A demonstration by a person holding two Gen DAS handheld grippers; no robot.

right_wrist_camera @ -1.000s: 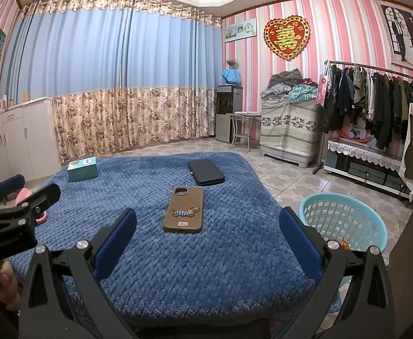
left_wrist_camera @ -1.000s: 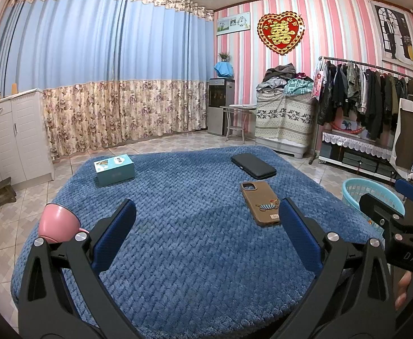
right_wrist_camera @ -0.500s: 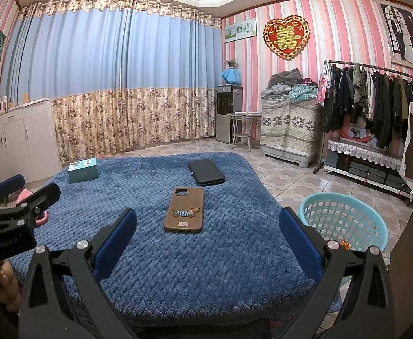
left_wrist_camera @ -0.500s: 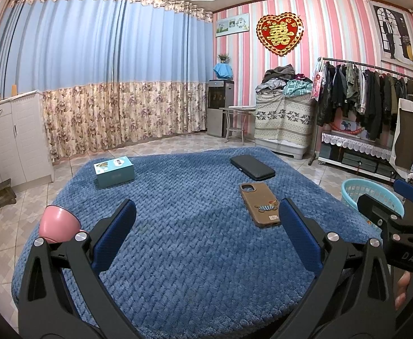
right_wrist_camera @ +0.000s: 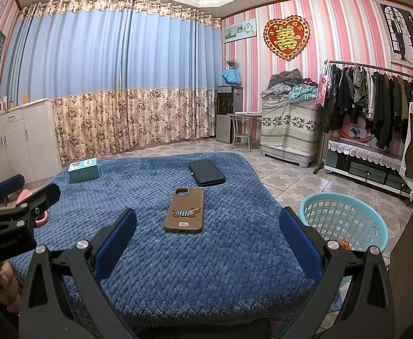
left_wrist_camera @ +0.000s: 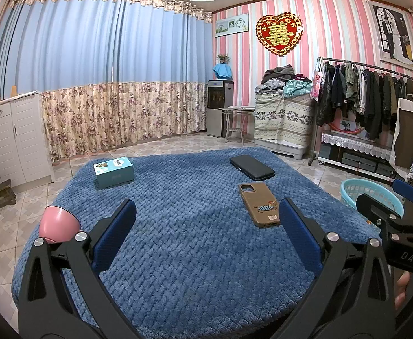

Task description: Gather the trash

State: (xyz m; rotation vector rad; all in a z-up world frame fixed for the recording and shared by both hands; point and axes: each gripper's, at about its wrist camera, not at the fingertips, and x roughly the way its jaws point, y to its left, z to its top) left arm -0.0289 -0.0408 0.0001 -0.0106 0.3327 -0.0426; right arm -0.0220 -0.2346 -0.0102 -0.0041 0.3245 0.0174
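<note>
A table under a blue knitted cover (left_wrist_camera: 178, 226) (right_wrist_camera: 234, 254) fills both views. On it lie a brown phone case (left_wrist_camera: 258, 204) (right_wrist_camera: 185, 210), a black case (left_wrist_camera: 251, 167) (right_wrist_camera: 206, 172), a teal box (left_wrist_camera: 113, 171) (right_wrist_camera: 83, 170) and a pink cup (left_wrist_camera: 58, 224) (right_wrist_camera: 41, 219) at the left edge. A light blue basket (right_wrist_camera: 344, 220) (left_wrist_camera: 370, 195) stands on the floor to the right, with a small orange piece (right_wrist_camera: 344, 244) inside. My left gripper (left_wrist_camera: 206, 234) is open and empty over the near table. My right gripper (right_wrist_camera: 206, 234) is open and empty too.
White cabinets (left_wrist_camera: 8, 141) stand at the left, curtains (left_wrist_camera: 121, 84) at the back. A water dispenser (right_wrist_camera: 229, 113), a covered pile of laundry (right_wrist_camera: 291, 118) and a clothes rack (right_wrist_camera: 375, 99) line the right wall. Tiled floor (right_wrist_camera: 285, 178) surrounds the table.
Almost nothing has changed; both grippers stay open with only a slight drift of view.
</note>
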